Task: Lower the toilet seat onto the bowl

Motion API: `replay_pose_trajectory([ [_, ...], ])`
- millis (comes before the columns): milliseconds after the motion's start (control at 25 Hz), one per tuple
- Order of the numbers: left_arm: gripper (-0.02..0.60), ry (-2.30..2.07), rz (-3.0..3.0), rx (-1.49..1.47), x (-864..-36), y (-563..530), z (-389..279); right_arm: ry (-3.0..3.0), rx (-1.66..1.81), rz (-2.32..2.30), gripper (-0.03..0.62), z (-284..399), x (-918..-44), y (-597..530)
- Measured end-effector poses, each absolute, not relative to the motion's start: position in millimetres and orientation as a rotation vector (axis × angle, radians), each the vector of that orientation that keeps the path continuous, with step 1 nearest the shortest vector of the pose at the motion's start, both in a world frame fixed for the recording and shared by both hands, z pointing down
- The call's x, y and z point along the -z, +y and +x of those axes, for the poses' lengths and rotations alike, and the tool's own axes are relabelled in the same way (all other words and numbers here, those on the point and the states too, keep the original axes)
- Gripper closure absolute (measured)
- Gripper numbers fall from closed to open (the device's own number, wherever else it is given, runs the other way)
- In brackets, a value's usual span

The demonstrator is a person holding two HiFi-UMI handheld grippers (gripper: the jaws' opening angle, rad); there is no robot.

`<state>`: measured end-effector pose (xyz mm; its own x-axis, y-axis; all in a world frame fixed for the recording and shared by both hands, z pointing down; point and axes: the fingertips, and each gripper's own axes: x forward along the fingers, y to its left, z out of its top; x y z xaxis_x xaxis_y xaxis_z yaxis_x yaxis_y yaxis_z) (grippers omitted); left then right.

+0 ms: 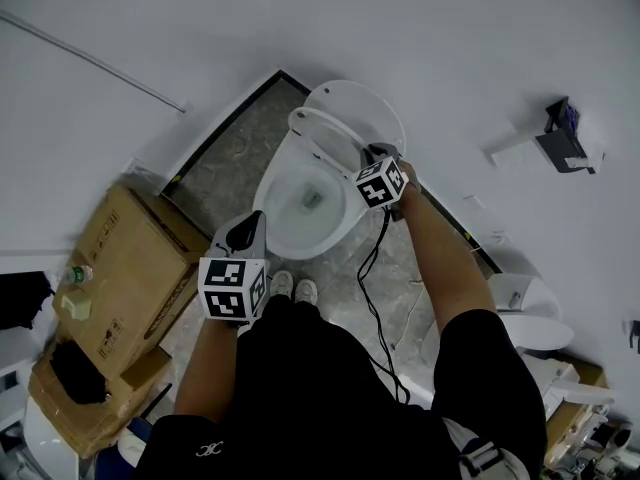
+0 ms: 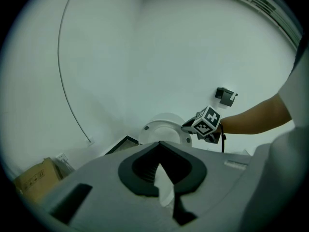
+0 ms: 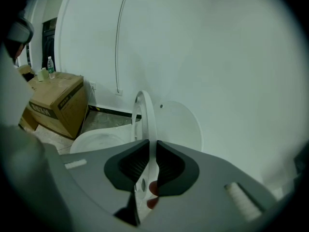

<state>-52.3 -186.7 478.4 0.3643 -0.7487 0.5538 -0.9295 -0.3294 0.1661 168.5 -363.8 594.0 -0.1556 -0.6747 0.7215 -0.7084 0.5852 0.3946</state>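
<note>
The white toilet bowl (image 1: 300,213) stands against the wall with its lid (image 1: 360,108) up. The toilet seat (image 1: 325,133) is raised, tilted a little forward of the lid. My right gripper (image 1: 372,154) is at the seat's right side. In the right gripper view the seat (image 3: 145,108) stands edge-on between the pads, and that gripper (image 3: 150,151) is shut on it, with the lid (image 3: 181,124) behind. My left gripper (image 1: 250,226) hangs in front of the bowl's near left rim. It is shut (image 2: 159,146) and holds nothing.
Cardboard boxes (image 1: 120,268) stand at the left, with a small bottle (image 1: 80,273) on one. A black cable (image 1: 375,298) hangs from the right gripper. The person's shoes (image 1: 293,288) are at the bowl's front. Other white fixtures (image 1: 535,318) lie at the right, and a black bracket (image 1: 560,133) is on the wall.
</note>
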Motion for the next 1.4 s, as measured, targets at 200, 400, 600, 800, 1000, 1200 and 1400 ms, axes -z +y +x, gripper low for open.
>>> replay_pose_trajectory([
  [200,0.571,-1.459,2.165,-0.523,-480,-174,-59,-1.918,-0.038,1.038,0.536,139,-603,-325],
  [400,0.572,-1.464,2.148,-0.513,-485,-165,-66,-1.962,-0.043,0.91,0.528,103,-622,-281],
  [600,0.572,-1.481,2.121,-0.498,-489,-157,-76,-1.976,-0.067,0.803,0.514,76,-646,-242],
  [800,0.572,-1.477,2.067,-0.479,-509,-144,-89,-1.971,-0.09,0.702,0.499,51,-678,-207],
  [1000,0.572,-1.452,2.007,-0.455,-537,-128,-97,-1.944,-0.108,0.602,0.482,28,-714,-175],
  [1200,0.572,-1.416,1.975,-0.448,-569,-117,-105,-1.902,-0.133,0.505,0.464,6,-759,-147],
  [1400,0.572,-1.359,1.973,-0.465,-603,-106,-107,-1.858,-0.101,0.455,0.453,-11,-806,-123],
])
